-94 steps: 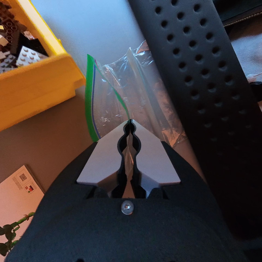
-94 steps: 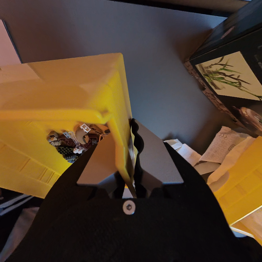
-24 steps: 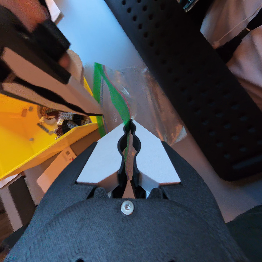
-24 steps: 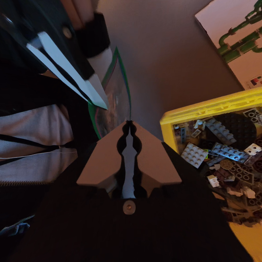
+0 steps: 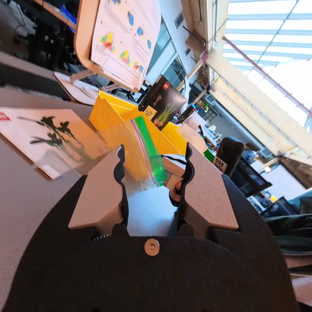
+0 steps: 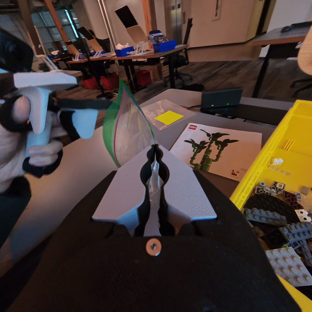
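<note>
A clear zip bag (image 6: 130,135) with a green seal strip stands upright with its mouth spread. My right gripper (image 6: 154,146) is shut on the near edge of the bag's mouth. My left gripper (image 5: 154,146) is open and empty, with its jaws on either side of the bag's green strip (image 5: 150,152), not touching it. The left gripper also shows at the left of the right wrist view (image 6: 81,108), open beside the bag. In the left wrist view the right gripper (image 5: 170,164) shows just behind the bag.
A yellow bin (image 6: 270,152) holding loose grey, black and brown bricks (image 6: 278,211) sits to the right. An instruction booklet (image 6: 219,148) lies behind the bag. Beyond it are a flat clear bag with a yellow note (image 6: 168,116), a dark box (image 5: 162,104) and a sheet on a stand (image 5: 121,37). The tips of one gripper are about 8 cm away from the tips of the other.
My left gripper has let go of the bag and opened. My right gripper, which earlier held the tilted yellow bin, now grips the bag's mouth. Both have lifted to a level view.
</note>
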